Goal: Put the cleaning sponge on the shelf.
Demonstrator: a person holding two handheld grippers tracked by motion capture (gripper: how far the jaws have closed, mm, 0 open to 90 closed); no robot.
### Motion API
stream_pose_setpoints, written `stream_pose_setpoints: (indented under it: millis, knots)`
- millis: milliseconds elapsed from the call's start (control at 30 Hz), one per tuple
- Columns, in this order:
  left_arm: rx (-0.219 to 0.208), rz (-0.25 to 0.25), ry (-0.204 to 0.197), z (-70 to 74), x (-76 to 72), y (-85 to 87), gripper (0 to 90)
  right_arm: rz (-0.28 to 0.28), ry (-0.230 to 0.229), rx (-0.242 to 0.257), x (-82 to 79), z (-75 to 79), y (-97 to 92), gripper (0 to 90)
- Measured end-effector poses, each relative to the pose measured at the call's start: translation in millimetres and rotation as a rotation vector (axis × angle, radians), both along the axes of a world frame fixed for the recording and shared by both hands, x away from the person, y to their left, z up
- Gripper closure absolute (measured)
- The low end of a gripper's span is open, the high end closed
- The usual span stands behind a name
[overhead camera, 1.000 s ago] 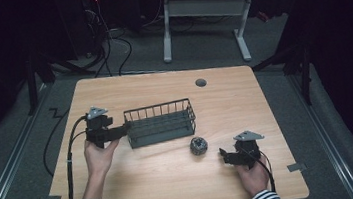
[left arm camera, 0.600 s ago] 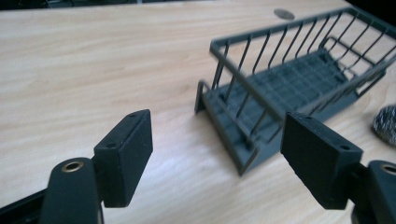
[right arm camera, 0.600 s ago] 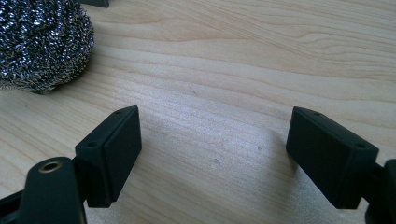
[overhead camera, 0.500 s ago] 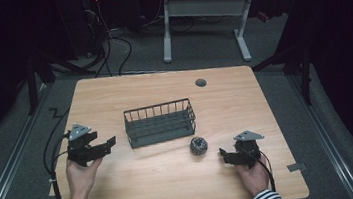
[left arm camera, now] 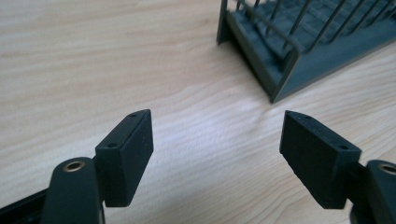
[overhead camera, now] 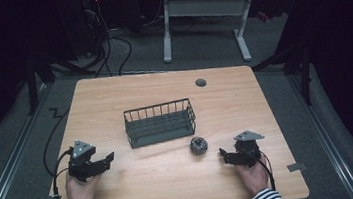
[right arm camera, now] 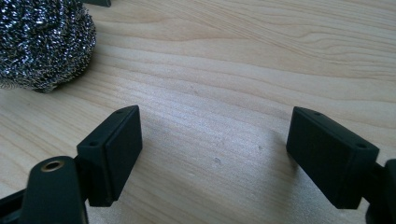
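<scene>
At the left edge of the counter [overhead camera: 114, 96], seen from the high view, the left tongs [overhead camera: 105, 161] sat low over the wood in the person's left hand [overhead camera: 80, 190], with a black cable trailing off the counter's left side. Their jaws pointed right, toward the wire basket [overhead camera: 160, 123], and stood apart with nothing between them. In the left gripper view the same tongs [left arm camera: 217, 144] showed bare wood between the two black pads, and one near corner of the basket [left arm camera: 299, 46] rose at the upper right, well clear of the right pad.

The basket stood upright near the middle of the counter, dark grey, with thin vertical bars along its sides. Whether anything lay inside it could not be told.

Just off the basket's right front corner lay a steel wool scourer [overhead camera: 198, 145], a small round shiny tangle resting on the counter, apart from the basket.

Farther right, the right tongs [overhead camera: 224, 155] rested in the right hand [overhead camera: 251, 172], jaws aimed left at the scourer and near it without touching. In the right gripper view these tongs [right arm camera: 215, 140] were spread wide over bare wood, and the scourer [right arm camera: 44, 42] sat beyond the left pad, in the upper left corner.

A small round dark grommet [overhead camera: 201, 82] was set in the counter's far side.
</scene>
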State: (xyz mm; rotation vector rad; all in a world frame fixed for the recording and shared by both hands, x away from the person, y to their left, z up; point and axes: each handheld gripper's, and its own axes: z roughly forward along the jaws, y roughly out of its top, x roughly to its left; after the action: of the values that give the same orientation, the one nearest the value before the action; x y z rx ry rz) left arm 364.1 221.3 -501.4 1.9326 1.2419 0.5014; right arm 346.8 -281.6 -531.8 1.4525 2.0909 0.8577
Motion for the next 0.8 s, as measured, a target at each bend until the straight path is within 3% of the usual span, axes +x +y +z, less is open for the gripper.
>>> stream_pose_setpoints:
  millis: [100, 233, 433, 567, 800]
  knots:
    - [0.028, 0.018, 0.014, -12.5, -1.0, 1.4, 26.3, 0.001, -0.005, 0.002, -0.7, 0.2, 0.5, 22.1]
    - [0.028, 0.038, 0.03, -23.2, -0.7, 4.1, 26.3, 0.013, -0.011, 0.002, -1.2, 0.5, 0.8, 26.2]
    - [0.047, 0.047, 0.027, -28.4, 0.5, 3.3, 26.5, 0.023, -0.019, -0.001, -1.8, 0.6, 2.3, 28.6]
    - [0.072, 0.055, 0.045, -34.0, 2.7, 2.5, 26.5, 0.032, -0.021, -0.004, -2.2, 0.7, 3.8, 29.3]
    - [0.083, 0.063, 0.026, -35.9, 3.2, 4.2, 25.6, 0.066, -0.026, -0.007, -4.4, 2.7, 8.6, 29.9]
